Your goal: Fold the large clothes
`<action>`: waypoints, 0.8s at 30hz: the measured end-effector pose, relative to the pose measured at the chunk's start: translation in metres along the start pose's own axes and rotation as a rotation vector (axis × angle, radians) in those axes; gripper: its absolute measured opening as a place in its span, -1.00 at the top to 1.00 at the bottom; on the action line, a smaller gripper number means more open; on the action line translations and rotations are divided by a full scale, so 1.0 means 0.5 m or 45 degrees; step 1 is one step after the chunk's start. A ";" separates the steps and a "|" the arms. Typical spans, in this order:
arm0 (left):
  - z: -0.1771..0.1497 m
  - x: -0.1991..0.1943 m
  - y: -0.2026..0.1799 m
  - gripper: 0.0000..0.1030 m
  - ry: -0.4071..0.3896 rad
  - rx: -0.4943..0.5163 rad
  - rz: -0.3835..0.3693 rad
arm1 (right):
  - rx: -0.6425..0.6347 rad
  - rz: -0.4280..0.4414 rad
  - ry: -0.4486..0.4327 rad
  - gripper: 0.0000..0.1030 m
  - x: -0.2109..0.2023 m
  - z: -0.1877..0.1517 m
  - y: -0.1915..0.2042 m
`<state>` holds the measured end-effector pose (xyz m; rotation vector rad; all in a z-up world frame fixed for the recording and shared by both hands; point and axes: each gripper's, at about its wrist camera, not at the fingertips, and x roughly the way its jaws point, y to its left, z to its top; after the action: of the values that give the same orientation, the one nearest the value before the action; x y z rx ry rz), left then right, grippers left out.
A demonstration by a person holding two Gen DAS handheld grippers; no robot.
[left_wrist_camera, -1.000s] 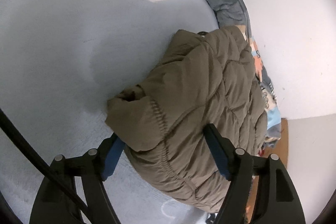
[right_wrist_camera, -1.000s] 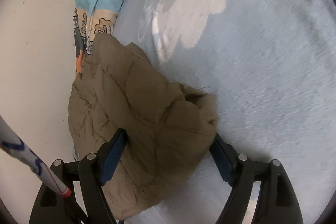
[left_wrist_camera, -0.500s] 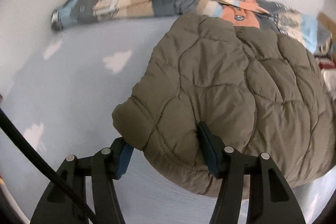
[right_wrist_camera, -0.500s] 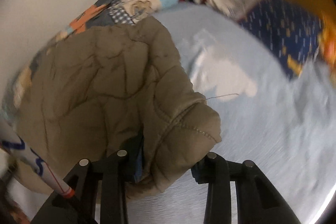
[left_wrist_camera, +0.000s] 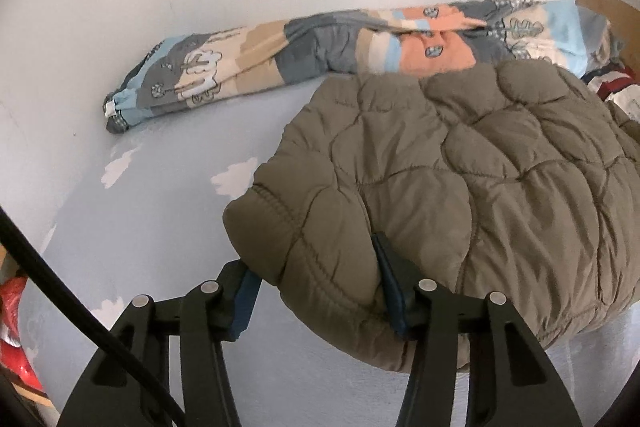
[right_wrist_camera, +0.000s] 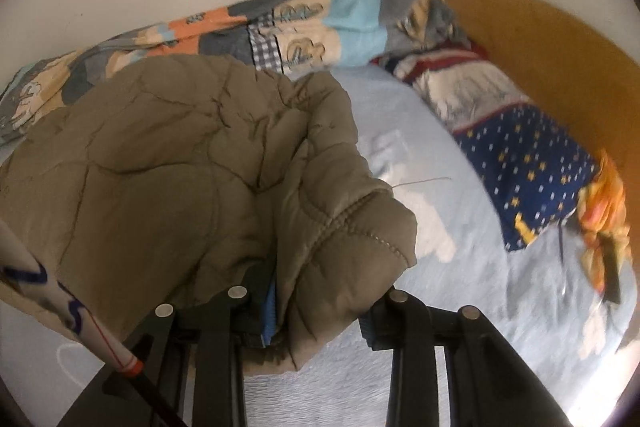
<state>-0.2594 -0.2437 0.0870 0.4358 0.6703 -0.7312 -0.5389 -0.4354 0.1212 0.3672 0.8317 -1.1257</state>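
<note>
An olive quilted puffer jacket (left_wrist_camera: pixel 440 187) lies bunched on a light blue bed sheet (left_wrist_camera: pixel 140 227), its near edge lifted. My left gripper (left_wrist_camera: pixel 316 279) has the jacket's left corner between its blue pads. The jaws are closing and both pads press into the padding. In the right wrist view the same jacket (right_wrist_camera: pixel 160 167) fills the left half. My right gripper (right_wrist_camera: pixel 320 311) is closing on the stitched right corner, which bulges out between the pads. The jacket's underside and far edge are hidden.
A rolled patchwork quilt (left_wrist_camera: pixel 320 47) lies along the white wall behind the jacket. A navy starred pillow (right_wrist_camera: pixel 528 167) and striped bedding (right_wrist_camera: pixel 460 83) sit against the orange headboard (right_wrist_camera: pixel 540 39). Something red (left_wrist_camera: pixel 16 327) shows beyond the bed's left edge. A black cable (left_wrist_camera: pixel 60 287) crosses the left view.
Both grippers rolled upright and rose, lifting the jacket's two near corners off the sheet. Their jaws narrowed from wide around the padding to pinching it.
</note>
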 end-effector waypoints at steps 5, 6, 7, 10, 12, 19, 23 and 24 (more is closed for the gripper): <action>0.011 -0.043 0.018 0.02 -0.022 -0.013 -0.058 | -0.029 0.009 -0.053 0.37 -0.040 0.010 0.004; 0.011 -0.052 0.024 0.02 -0.023 -0.025 -0.076 | -0.035 0.011 -0.060 0.37 -0.049 0.010 0.003; 0.011 -0.060 0.030 0.02 -0.023 -0.033 -0.092 | -0.036 0.016 -0.068 0.37 -0.059 0.010 0.000; 0.004 -0.097 0.051 0.02 -0.035 -0.043 -0.120 | -0.032 0.035 -0.090 0.37 -0.094 0.005 -0.011; -0.007 -0.123 0.058 0.02 -0.049 -0.032 -0.120 | -0.043 0.047 -0.109 0.37 -0.128 -0.003 -0.017; -0.078 -0.230 0.085 0.02 -0.073 -0.028 -0.154 | -0.042 0.096 -0.142 0.37 -0.233 -0.063 -0.041; -0.145 -0.279 0.081 0.02 -0.062 -0.001 -0.149 | -0.003 0.104 -0.128 0.37 -0.273 -0.123 -0.065; -0.161 -0.288 0.081 0.02 -0.058 0.006 -0.146 | 0.012 0.109 -0.117 0.37 -0.278 -0.136 -0.070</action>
<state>-0.3421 -0.1033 0.1346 0.3863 0.6547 -0.8488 -0.6223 -0.3166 0.1849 0.3530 0.7239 -1.0594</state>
